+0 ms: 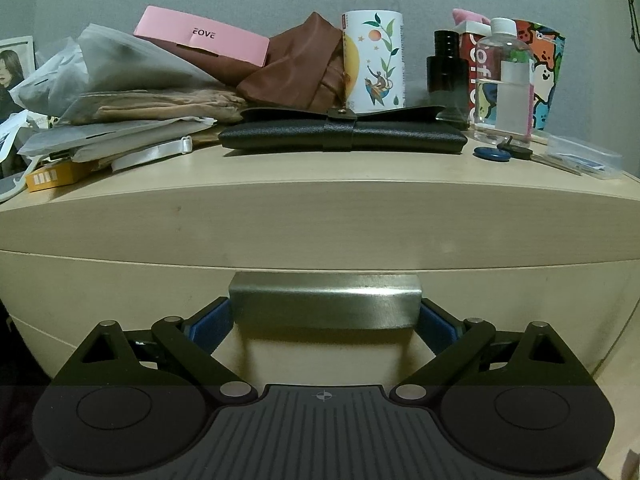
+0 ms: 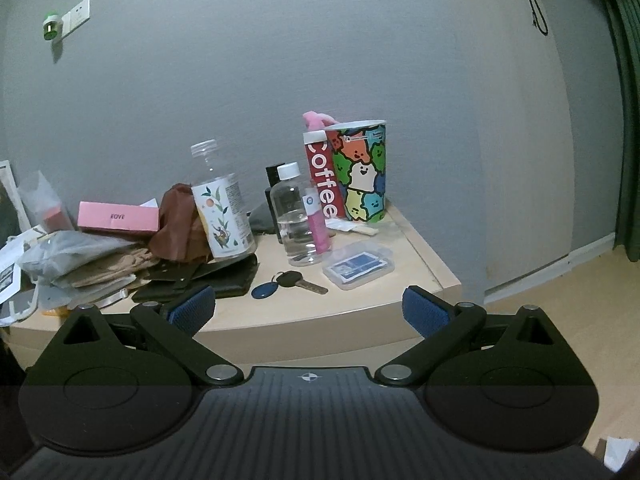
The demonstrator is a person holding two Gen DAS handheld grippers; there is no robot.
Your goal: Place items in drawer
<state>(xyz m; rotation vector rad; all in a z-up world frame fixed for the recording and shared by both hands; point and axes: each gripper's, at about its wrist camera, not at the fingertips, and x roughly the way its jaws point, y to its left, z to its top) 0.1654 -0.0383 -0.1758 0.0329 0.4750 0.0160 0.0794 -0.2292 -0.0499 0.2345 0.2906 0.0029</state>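
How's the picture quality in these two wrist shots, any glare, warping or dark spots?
Left wrist view: dim room light, a bright glare streak on the metal drawer handle, and the nightstand top bows from fisheye warping. Right wrist view: equally dim, black vignette in the corners, the wall curves, and the gripper body at the bottom sits in shade.
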